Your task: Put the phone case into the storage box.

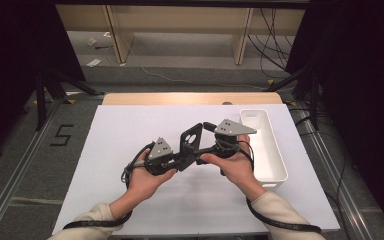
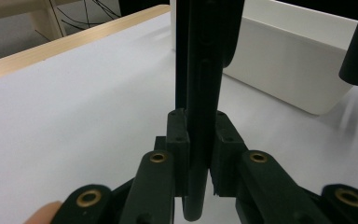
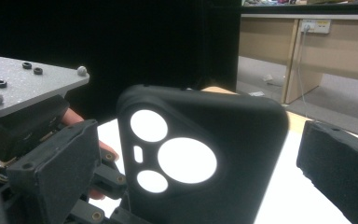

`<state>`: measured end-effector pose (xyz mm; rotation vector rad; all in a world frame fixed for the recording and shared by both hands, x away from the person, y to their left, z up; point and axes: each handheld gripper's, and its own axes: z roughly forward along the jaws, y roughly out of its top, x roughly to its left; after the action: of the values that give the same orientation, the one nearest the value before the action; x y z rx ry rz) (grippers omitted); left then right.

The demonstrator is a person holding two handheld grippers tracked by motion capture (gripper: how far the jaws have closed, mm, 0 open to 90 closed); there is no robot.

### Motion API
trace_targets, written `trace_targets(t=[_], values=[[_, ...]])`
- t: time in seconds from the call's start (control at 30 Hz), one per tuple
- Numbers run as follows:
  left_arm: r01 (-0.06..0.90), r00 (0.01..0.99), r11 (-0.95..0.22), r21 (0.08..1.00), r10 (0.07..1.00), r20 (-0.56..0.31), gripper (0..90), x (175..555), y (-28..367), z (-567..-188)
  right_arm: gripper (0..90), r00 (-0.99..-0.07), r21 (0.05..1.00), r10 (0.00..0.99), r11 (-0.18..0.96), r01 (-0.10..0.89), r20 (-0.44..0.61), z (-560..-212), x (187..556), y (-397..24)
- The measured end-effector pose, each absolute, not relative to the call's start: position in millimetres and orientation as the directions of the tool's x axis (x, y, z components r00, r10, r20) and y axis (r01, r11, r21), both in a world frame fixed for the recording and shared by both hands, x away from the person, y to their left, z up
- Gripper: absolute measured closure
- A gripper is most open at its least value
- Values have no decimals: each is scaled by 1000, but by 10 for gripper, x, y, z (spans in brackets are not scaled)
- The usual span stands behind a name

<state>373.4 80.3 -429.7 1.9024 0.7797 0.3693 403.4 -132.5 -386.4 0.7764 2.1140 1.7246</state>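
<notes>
A black phone case (image 1: pixel 191 140) with round camera cut-outs stands upright above the white table (image 1: pixel 130 125). My left gripper (image 1: pixel 181 161) is shut on its lower edge. In the left gripper view the case (image 2: pixel 204 70) rises edge-on from between the jaws of the left gripper (image 2: pixel 200 135). My right gripper (image 1: pixel 203 143) comes in from the right and is open, with a jaw on each side of the case. In the right gripper view the case (image 3: pixel 205 154) stands between the pads (image 3: pixel 56 172) of the right gripper (image 3: pixel 198 179), with a small gap on both sides.
A long white bin (image 1: pixel 264 145) lies along the table's right side, close behind my right hand. It is also in the left gripper view as the white bin (image 2: pixel 284 70). A wooden strip (image 1: pixel 190 98) runs along the table's far edge. Shelving and cables stand beyond.
</notes>
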Motion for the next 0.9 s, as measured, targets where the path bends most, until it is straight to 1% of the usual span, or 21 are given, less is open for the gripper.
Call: trace_targets(t=[0.37, 0.57, 0.67, 0.73, 0.9], values=[[351, 747, -289, 891, 660, -80, 797, 3722, 750, -4309, 13, -790, 968, 602, 113, 223, 112, -3906, 4026, -1262], [350, 748, -287, 892, 659, -81, 797, 3718, 731, -4319, 56, -774, 973, 624, 94, 212, 109, -3903, 4022, -1272], [348, 749, -287, 893, 658, -81, 797, 3713, 722, -4319, 92, -771, 974, 628, 91, 208, 106, -3909, 4021, -1276], [345, 749, -282, 895, 657, -81, 797, 3708, 719, -4316, 136, -763, 975, 639, 88, 204, 102, -3908, 4006, -1278], [341, 752, -281, 897, 655, -80, 796, 3701, 723, -4315, 142, -758, 976, 645, 82, 202, 103, -3903, 3990, -1277]])
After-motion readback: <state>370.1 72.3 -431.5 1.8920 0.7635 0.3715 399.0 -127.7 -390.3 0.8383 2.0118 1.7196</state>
